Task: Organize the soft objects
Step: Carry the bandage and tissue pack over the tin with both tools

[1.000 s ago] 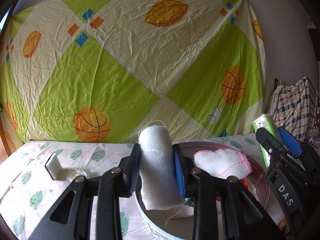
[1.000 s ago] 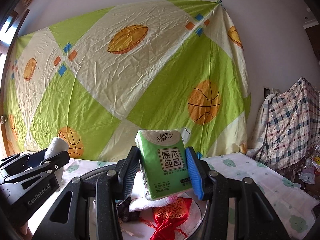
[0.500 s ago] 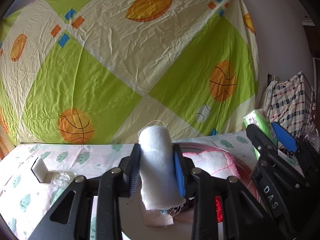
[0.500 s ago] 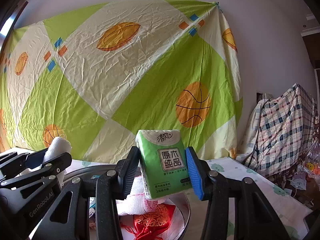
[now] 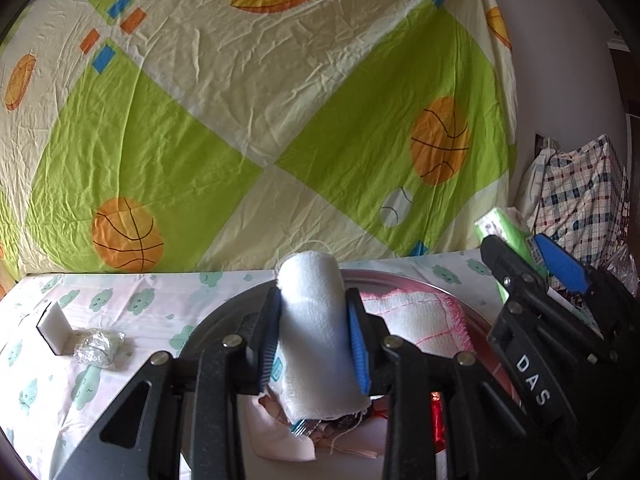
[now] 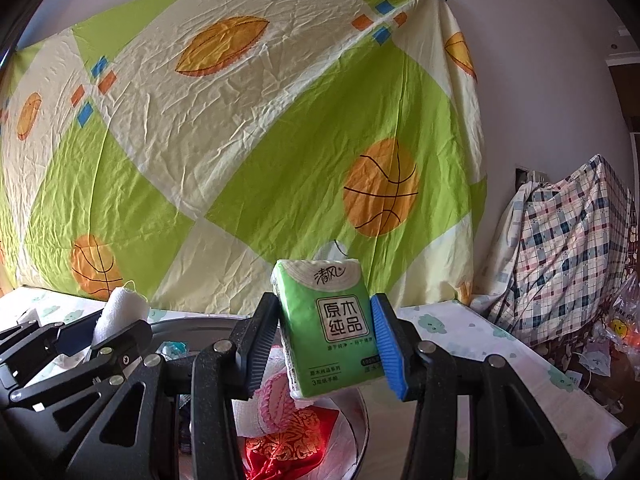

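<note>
The left gripper (image 5: 314, 340) has its jaws clamped narrowly on a rolled white cloth (image 5: 316, 332), which stands upright between the pads and pokes out above and below them. The right gripper (image 6: 326, 344) has its jaws set a little wider, pressed against both sides of a green tissue pack (image 6: 328, 324). Below both sets of jaws sits a round metal tin (image 5: 476, 316) holding a pink-edged cloth (image 5: 416, 316) and a red pouch (image 6: 288, 440).

Cloud-print table (image 5: 132, 308): round tin (image 5: 404, 280), white block (image 5: 54, 322), crumpled wrapper (image 5: 98, 346).
</note>
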Motion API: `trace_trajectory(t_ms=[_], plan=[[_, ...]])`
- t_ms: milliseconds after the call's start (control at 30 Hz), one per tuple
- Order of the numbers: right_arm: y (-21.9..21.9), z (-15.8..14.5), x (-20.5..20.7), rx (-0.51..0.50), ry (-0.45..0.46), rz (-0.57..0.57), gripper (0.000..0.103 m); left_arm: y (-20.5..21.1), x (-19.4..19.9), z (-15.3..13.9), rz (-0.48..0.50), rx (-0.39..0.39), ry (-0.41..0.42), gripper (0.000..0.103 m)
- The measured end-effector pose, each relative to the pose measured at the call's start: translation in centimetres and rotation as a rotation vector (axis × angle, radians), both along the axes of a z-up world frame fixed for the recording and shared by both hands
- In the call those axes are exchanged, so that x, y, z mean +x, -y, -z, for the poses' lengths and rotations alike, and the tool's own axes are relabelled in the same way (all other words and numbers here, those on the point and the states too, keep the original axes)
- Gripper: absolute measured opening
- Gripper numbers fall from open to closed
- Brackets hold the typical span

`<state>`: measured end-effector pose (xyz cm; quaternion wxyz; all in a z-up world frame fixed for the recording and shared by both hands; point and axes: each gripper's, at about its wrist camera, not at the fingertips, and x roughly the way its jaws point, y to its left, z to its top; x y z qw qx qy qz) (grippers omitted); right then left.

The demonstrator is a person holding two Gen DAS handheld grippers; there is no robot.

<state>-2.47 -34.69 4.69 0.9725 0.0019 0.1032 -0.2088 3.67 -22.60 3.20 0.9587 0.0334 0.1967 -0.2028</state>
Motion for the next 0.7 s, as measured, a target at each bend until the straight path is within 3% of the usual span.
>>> trace_trajectory(t_ms=[433,700], plan=[[2.0,1.8,2.8,0.149,-0.149,-0.038,0.051,0.8,1.3,1.8,-0.03,0.073,-0.08,0.03],[2.0,2.7,3.7,0.163,-0.207,-0.043,0.051,0.9,1.5,2.1,-0.053,0.109,-0.087,0.03]])
